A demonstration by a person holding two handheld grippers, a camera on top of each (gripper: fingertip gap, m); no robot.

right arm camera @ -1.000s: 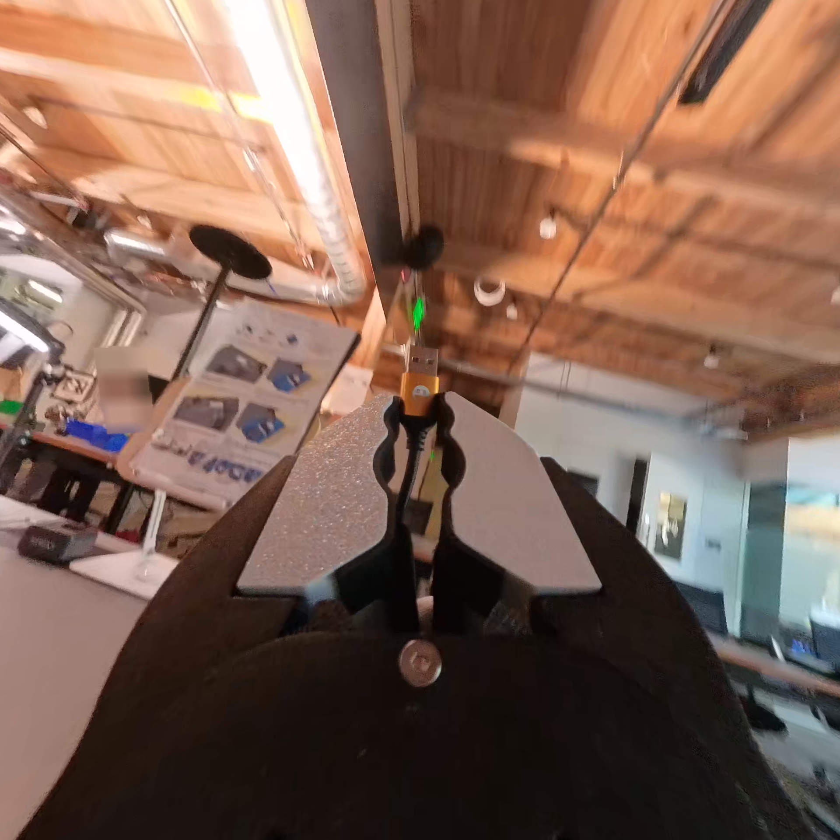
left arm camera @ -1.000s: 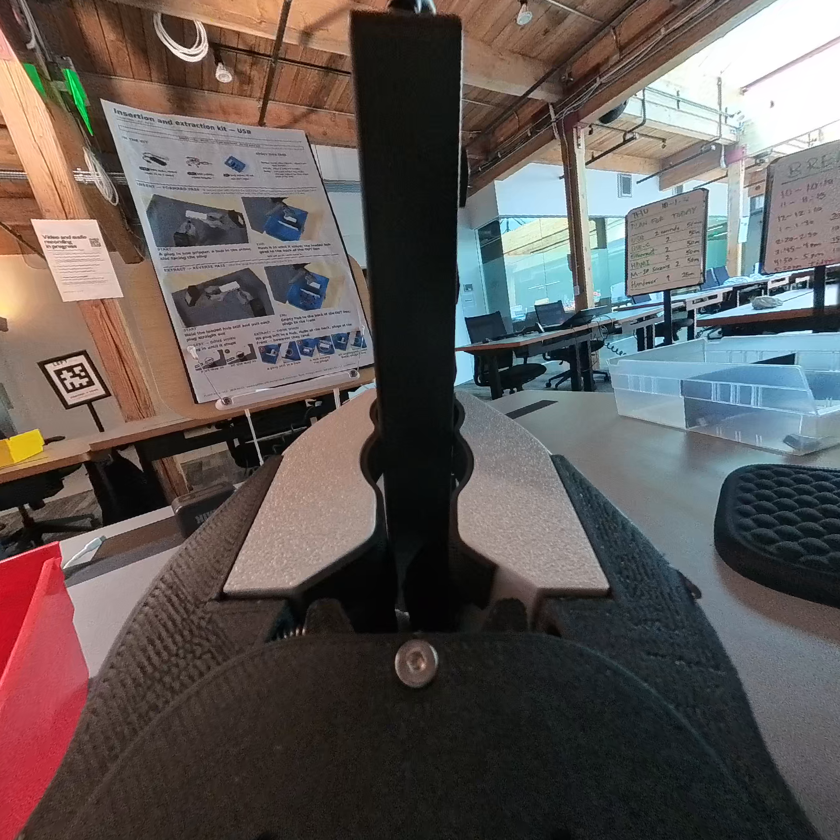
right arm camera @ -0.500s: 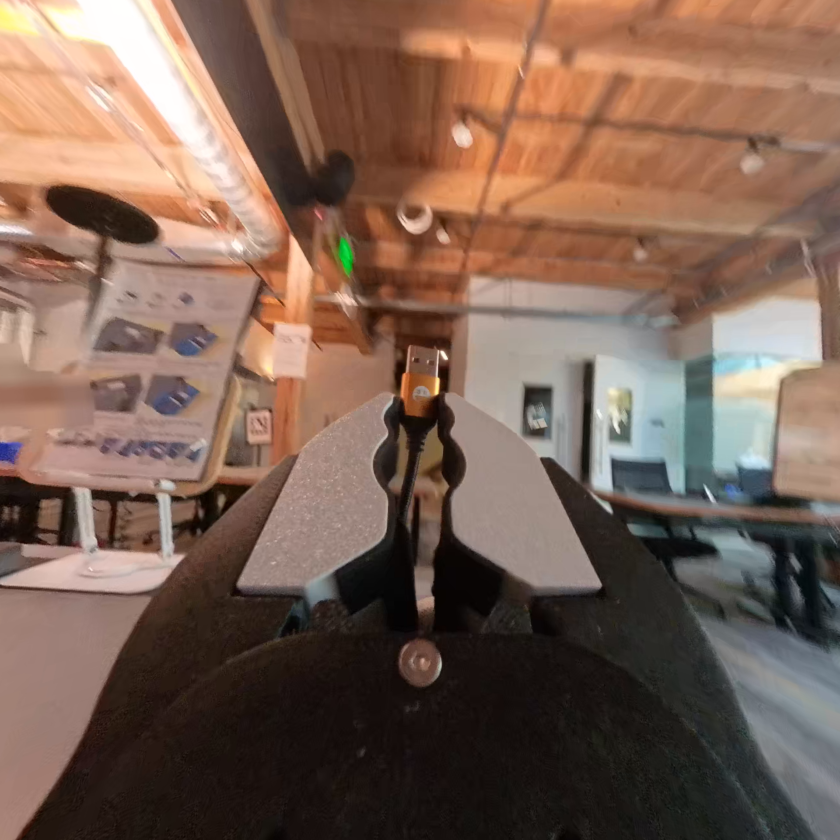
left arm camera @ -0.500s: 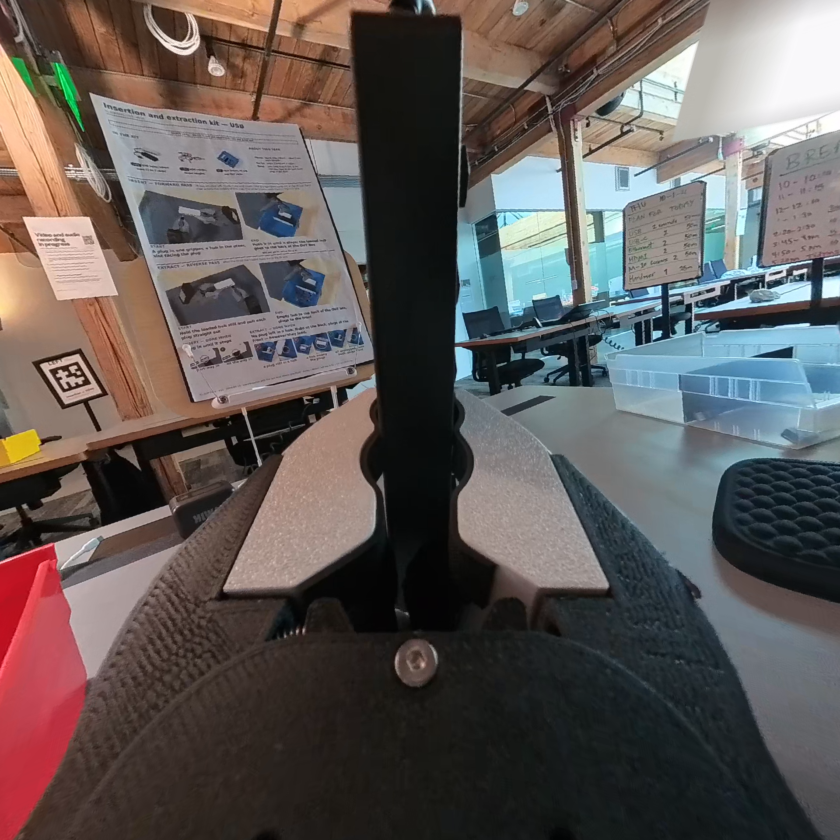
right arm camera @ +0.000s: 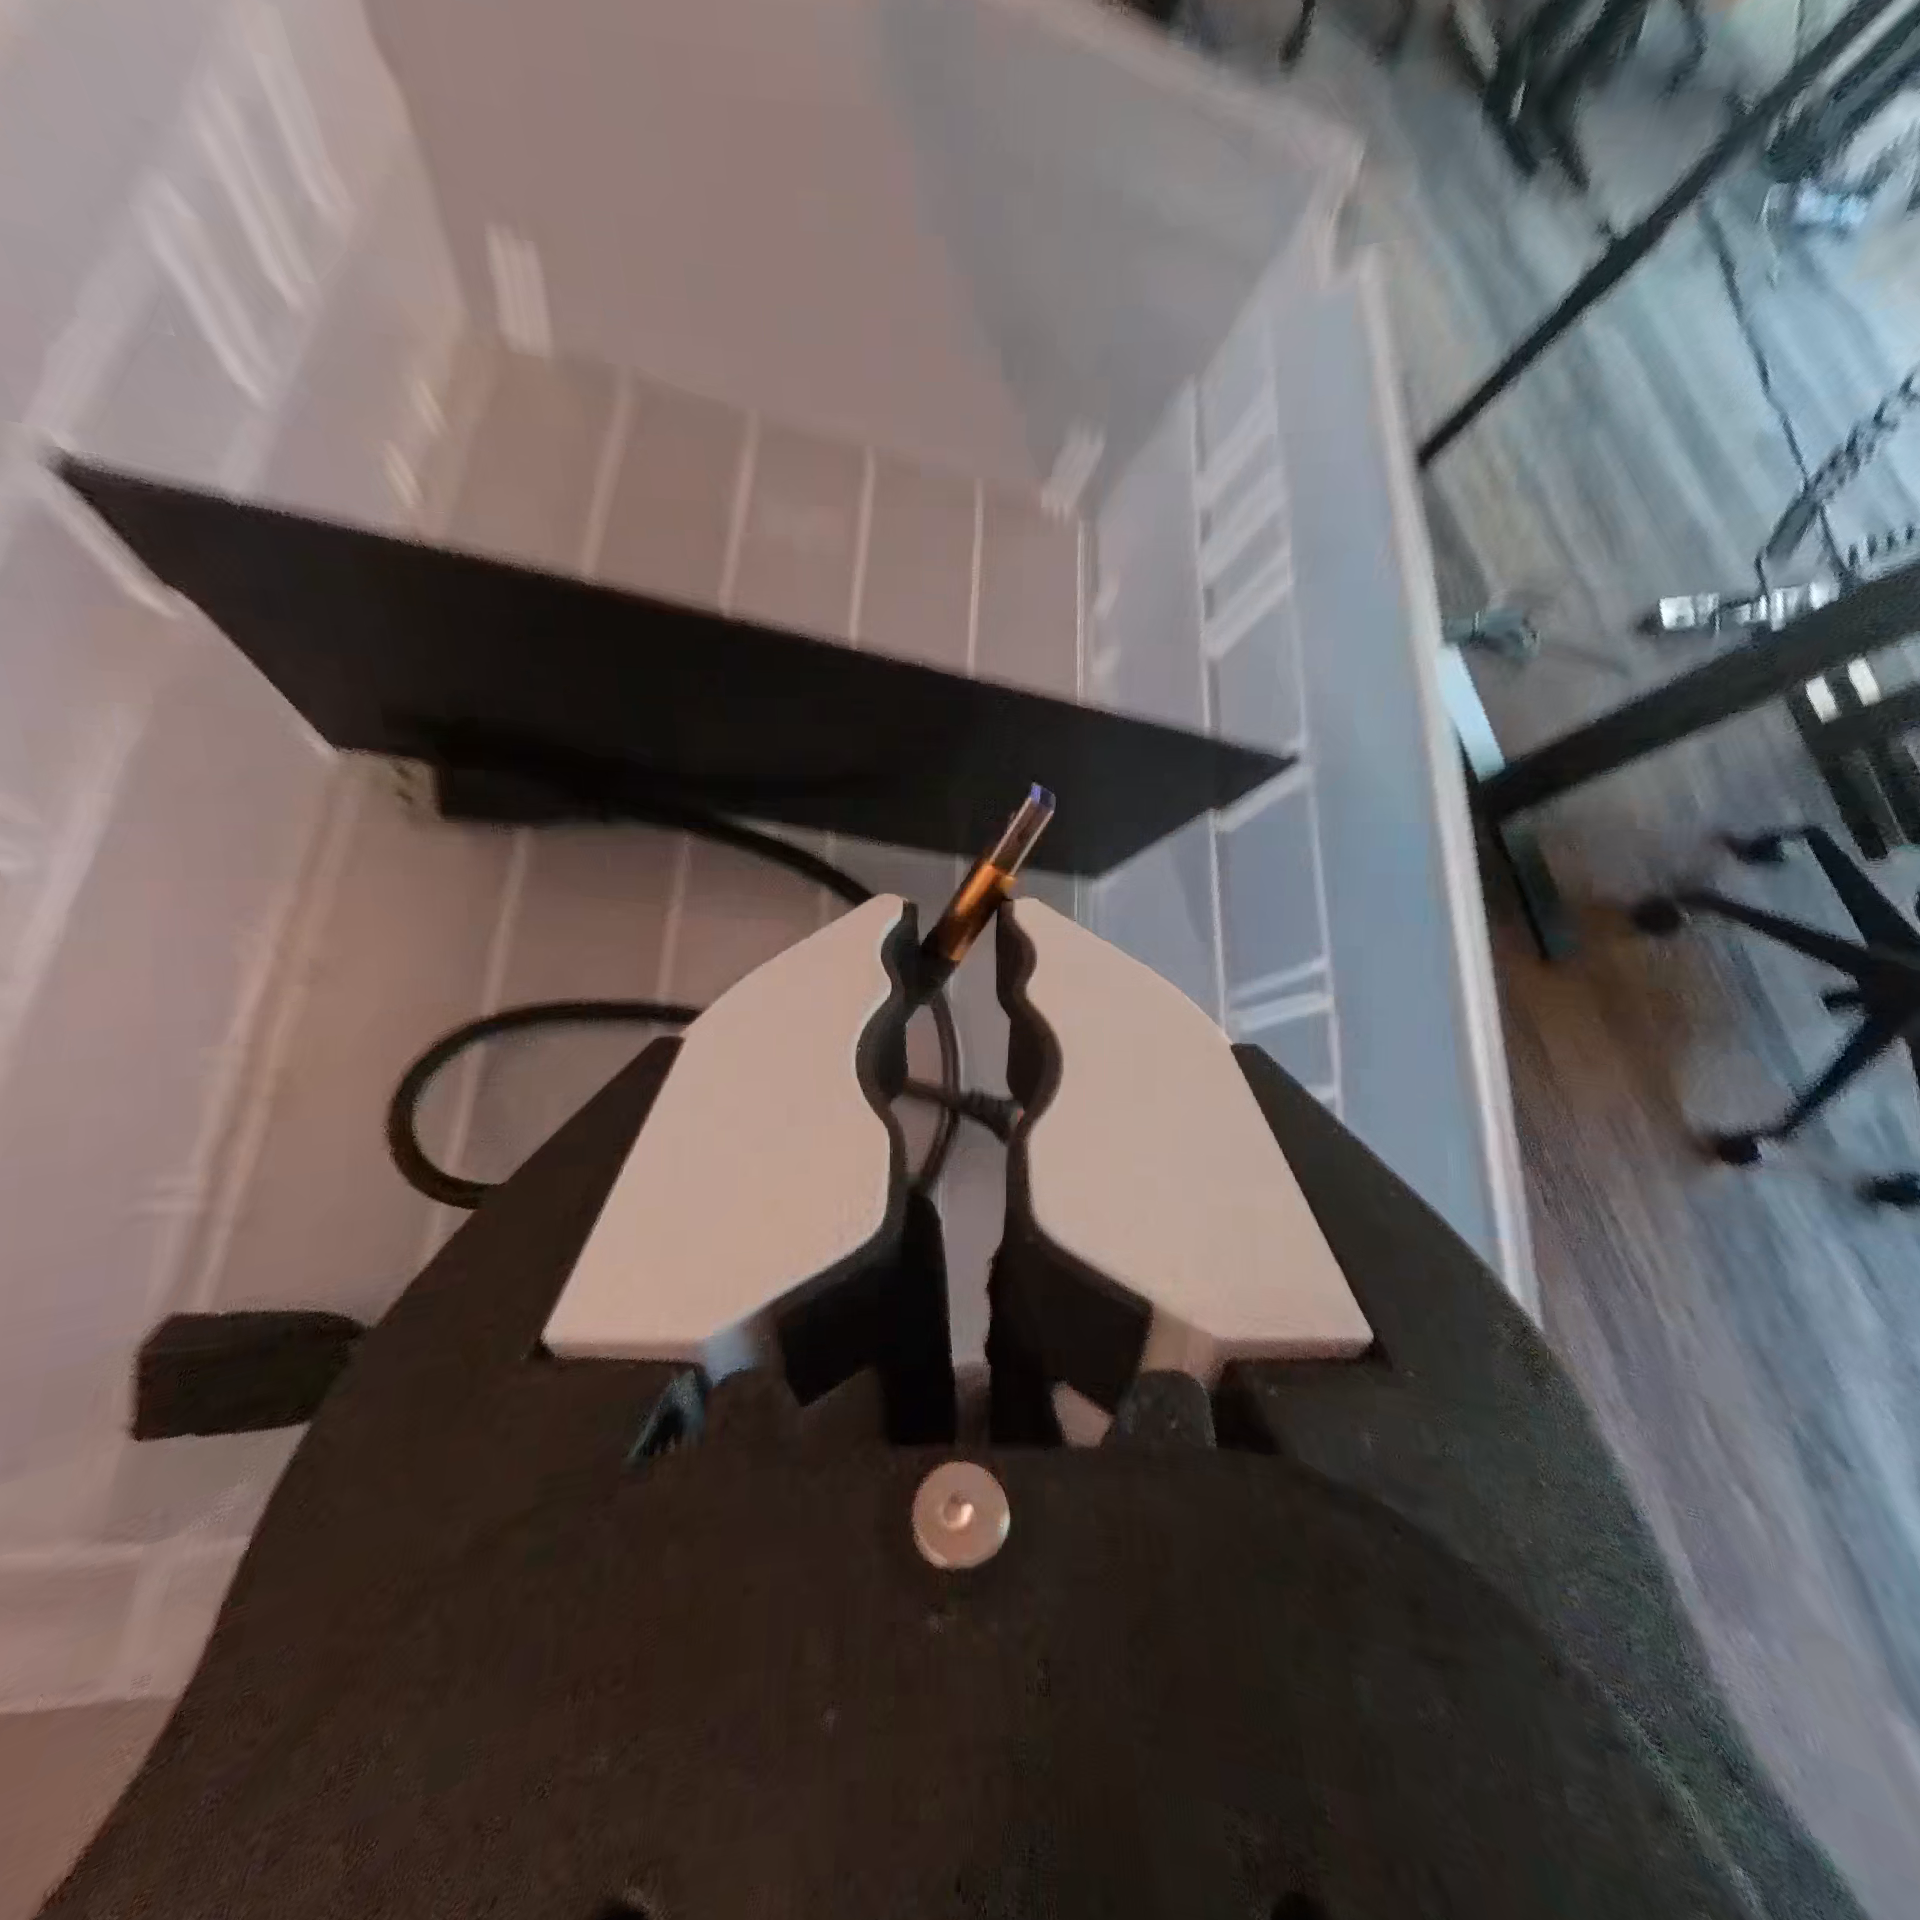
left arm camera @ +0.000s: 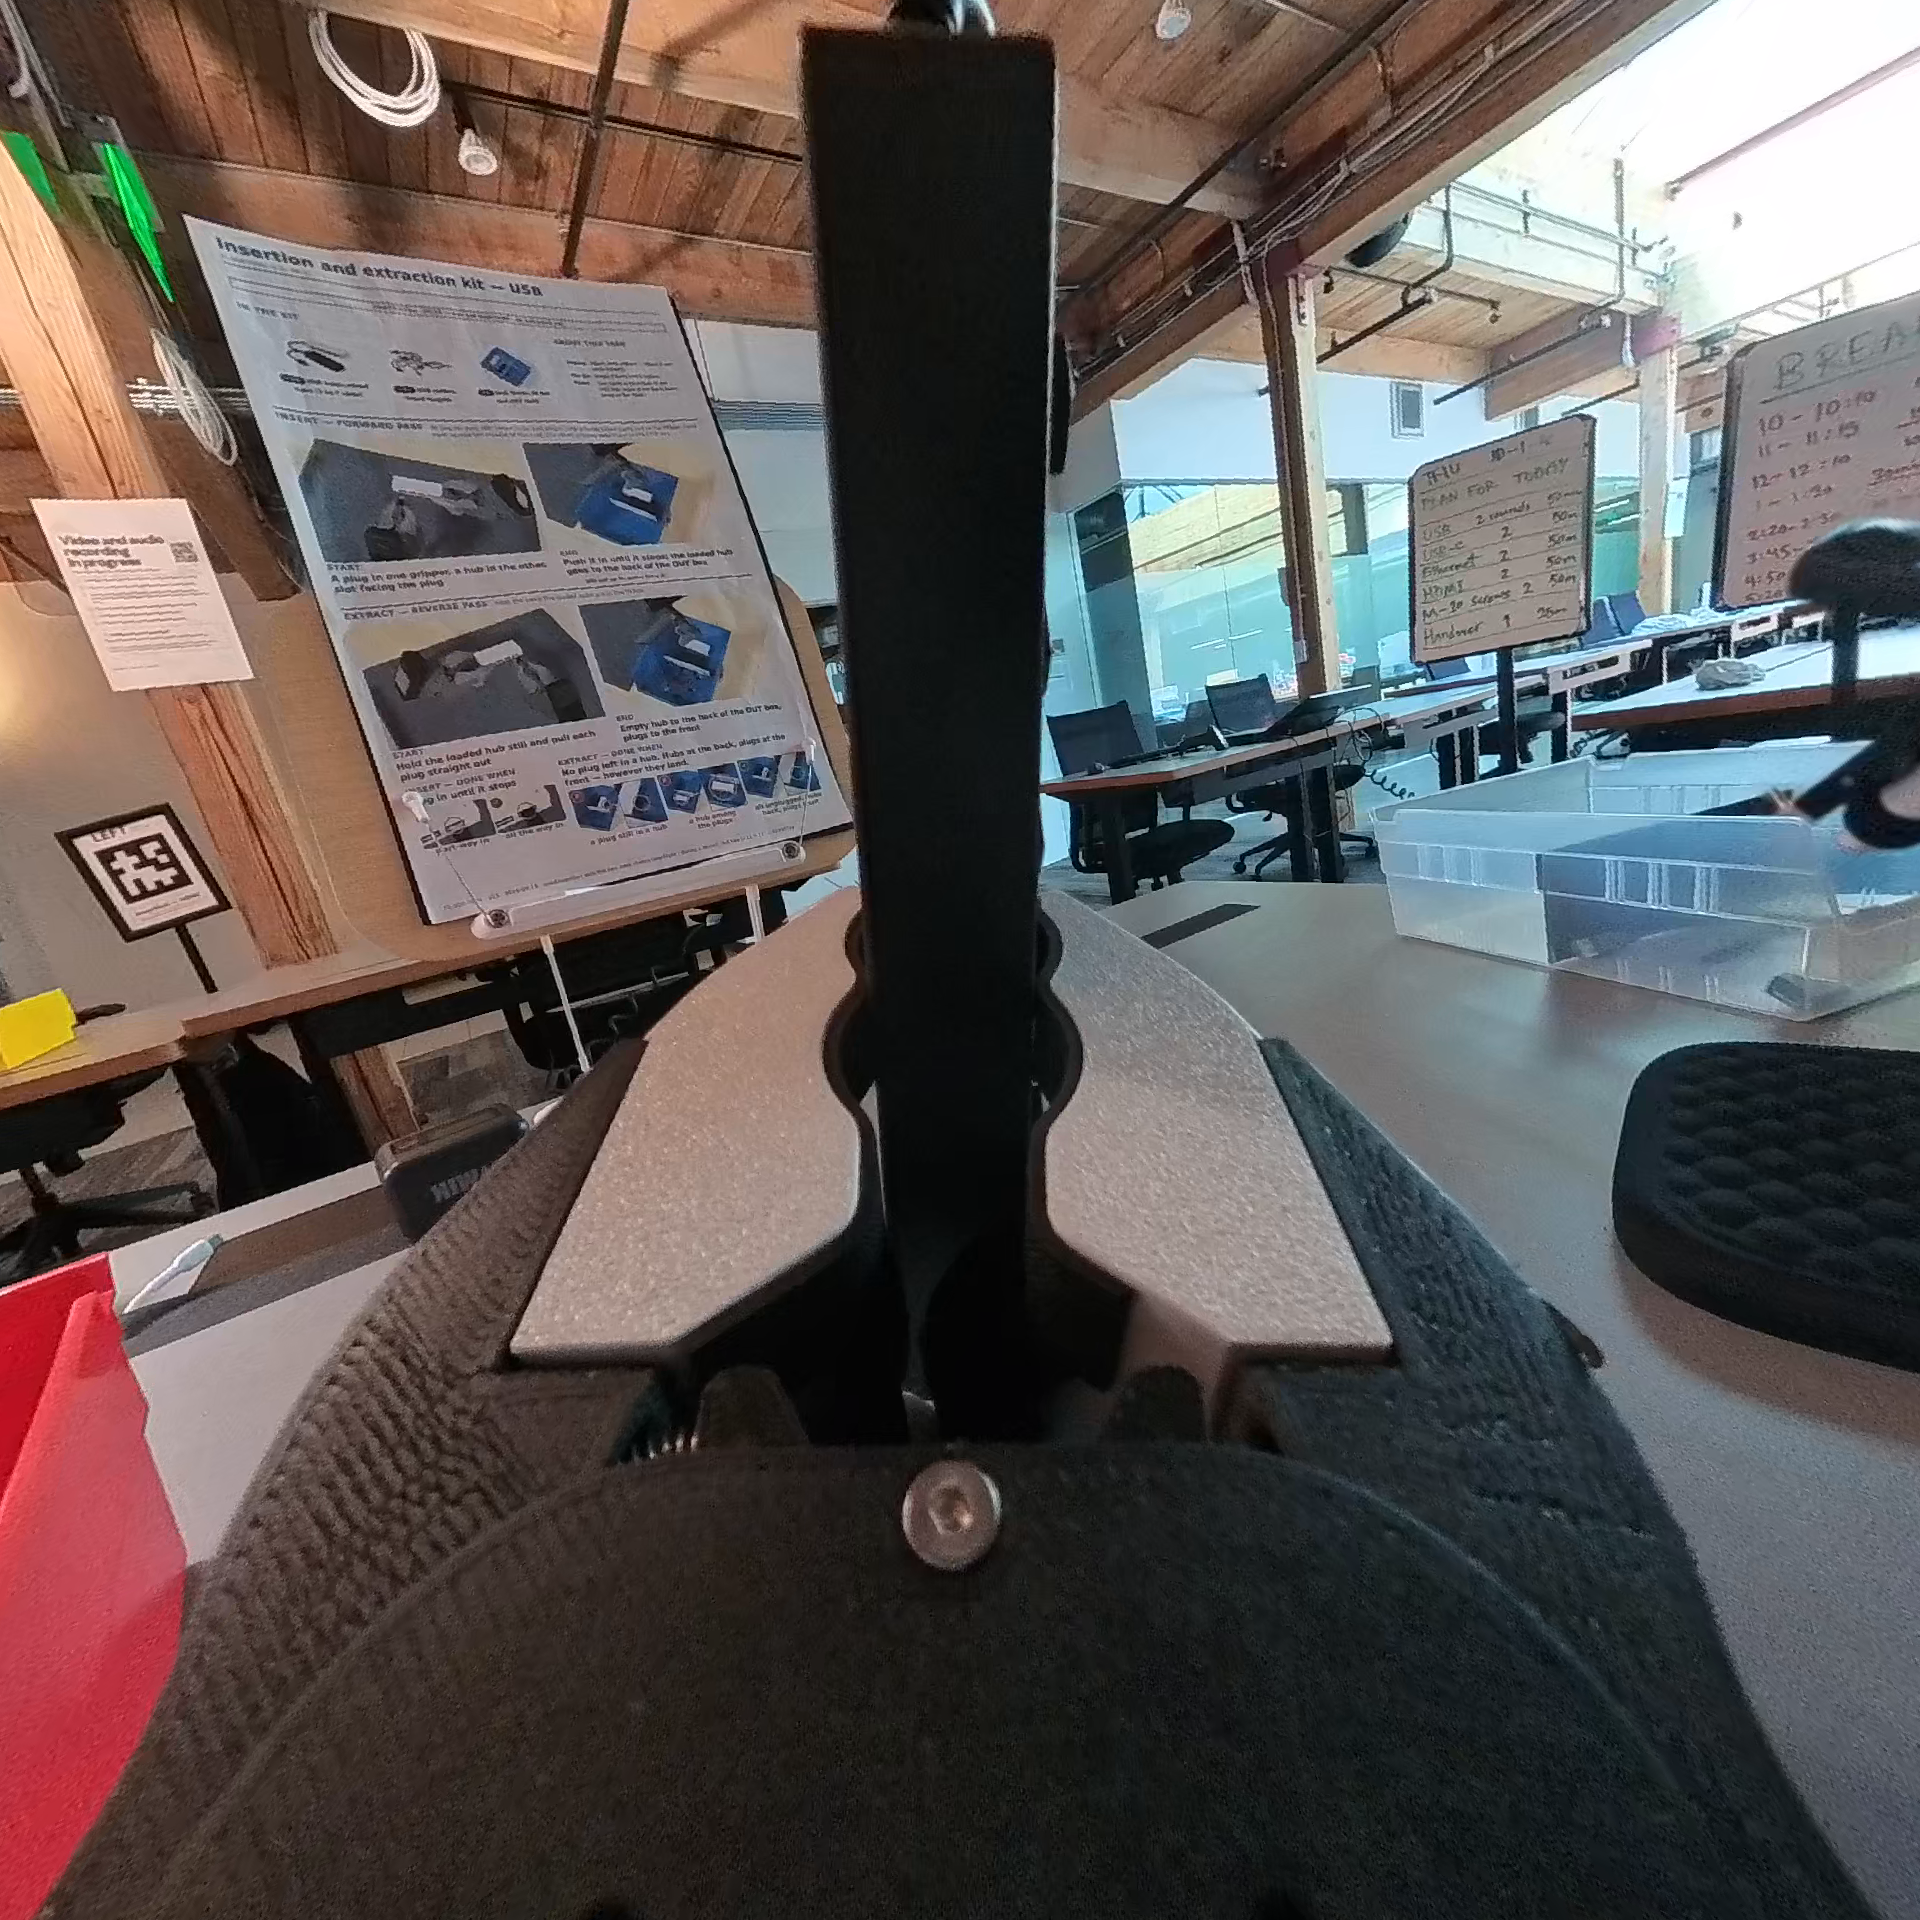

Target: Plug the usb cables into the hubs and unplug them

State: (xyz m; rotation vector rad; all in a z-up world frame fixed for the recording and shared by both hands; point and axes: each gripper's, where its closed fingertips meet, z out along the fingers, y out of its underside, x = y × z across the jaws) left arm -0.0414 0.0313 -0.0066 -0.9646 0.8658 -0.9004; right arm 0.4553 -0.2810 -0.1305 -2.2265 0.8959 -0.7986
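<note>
now right gripper tilted down over clear bin, pinching usb plug

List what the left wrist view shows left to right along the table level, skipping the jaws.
Red bin → black hub held upright in the left gripper → clear plastic tray → black honeycomb pad.

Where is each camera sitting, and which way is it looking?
Left wrist view: sits on the left gripper, looks level across the table; its fingers clamp a black hub.
Right wrist view: sits on the right gripper, tilted down into the clear bin; its fingers pinch an orange USB plug.
Shared: the clear bin.
</note>
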